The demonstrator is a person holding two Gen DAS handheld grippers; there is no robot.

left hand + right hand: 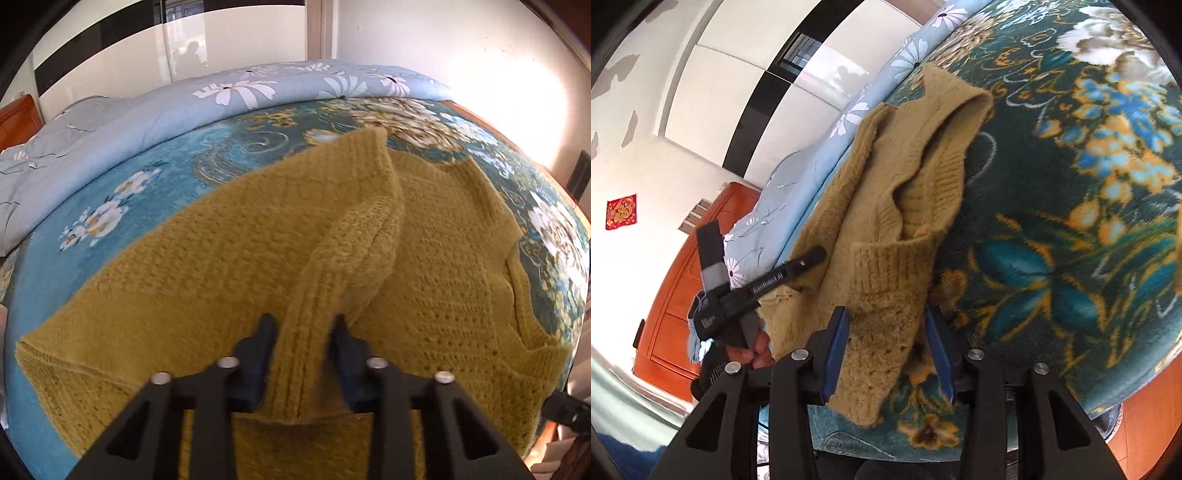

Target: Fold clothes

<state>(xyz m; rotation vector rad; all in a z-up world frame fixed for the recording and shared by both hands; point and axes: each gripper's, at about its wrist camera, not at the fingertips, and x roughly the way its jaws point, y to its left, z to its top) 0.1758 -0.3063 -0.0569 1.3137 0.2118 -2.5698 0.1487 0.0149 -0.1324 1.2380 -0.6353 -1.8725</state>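
Observation:
A mustard-yellow knitted sweater (pixel 207 258) lies spread on a teal floral bedspread (pixel 110 192). One sleeve (pixel 332 258) is folded across its body, and its ribbed cuff sits between the fingers of my left gripper (pixel 303 325), which is shut on it. In the right wrist view the sweater (pixel 886 206) lies bunched along the bed. My right gripper (pixel 886 317) is shut on a knitted part of it near the ribbed edge. The left gripper (pixel 790 273) also shows there, held by a hand.
A light blue quilt (pixel 155 110) with white flowers lies along the far side of the bed. A wooden headboard (pixel 683 295) stands at one end. White walls surround the bed. The bed edge (pixel 1126 398) drops to a wooden floor.

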